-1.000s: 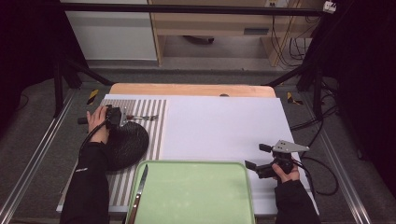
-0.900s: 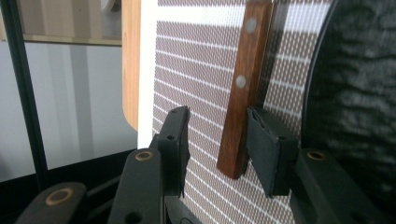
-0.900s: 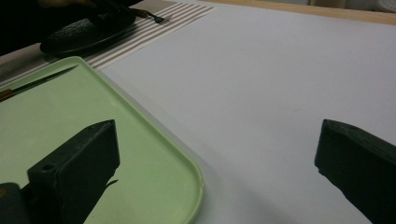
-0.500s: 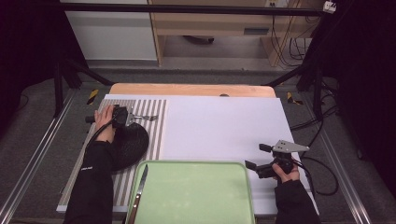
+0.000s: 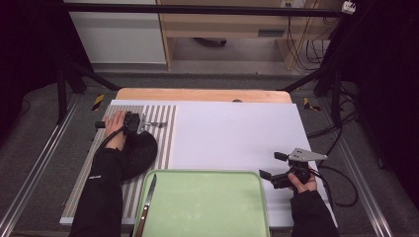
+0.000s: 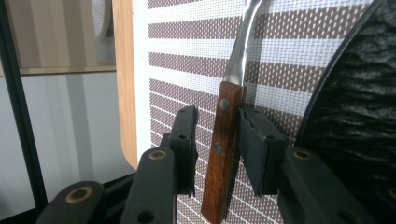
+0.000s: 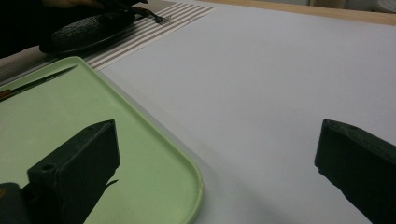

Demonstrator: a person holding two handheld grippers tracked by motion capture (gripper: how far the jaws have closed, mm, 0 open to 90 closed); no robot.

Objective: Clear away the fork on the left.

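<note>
On the striped placemat [image 5: 165, 129] at the table's far left, the high view shows the left gripper [image 5: 134, 123] lying level over a fork [image 5: 154, 124]. The fork's long axis runs across the table, handle end in the gripper, tines pointing toward the white sheet [image 5: 237, 133] on the right. A black plate [image 5: 141, 150] sits just on the near side of it, on the same mat. A green tray [image 5: 207, 202] lies at the near edge with a knife [image 5: 147, 202] along its left rim. The right gripper [image 5: 276, 170] rests well apart at the near right, beside the tray's corner.

In the left gripper view, the fork's brown wooden handle [image 6: 223, 149] stands between the two black jaws, running away from the camera into a steel neck that curves up and out of frame. The jaws have just been closing; the right pad lies against the handle, while a narrow strip of mat shows between the handle and the left pad, so the grip is not yet complete. The plate's rim [image 6: 336, 93] curves past on the right.

In the right gripper view, the jaws stand wide apart with nothing between them, over the tray's corner [image 7: 187, 172] and the white sheet. Far off, the fork's tines [image 7: 161, 18] point right beside the plate.
</note>
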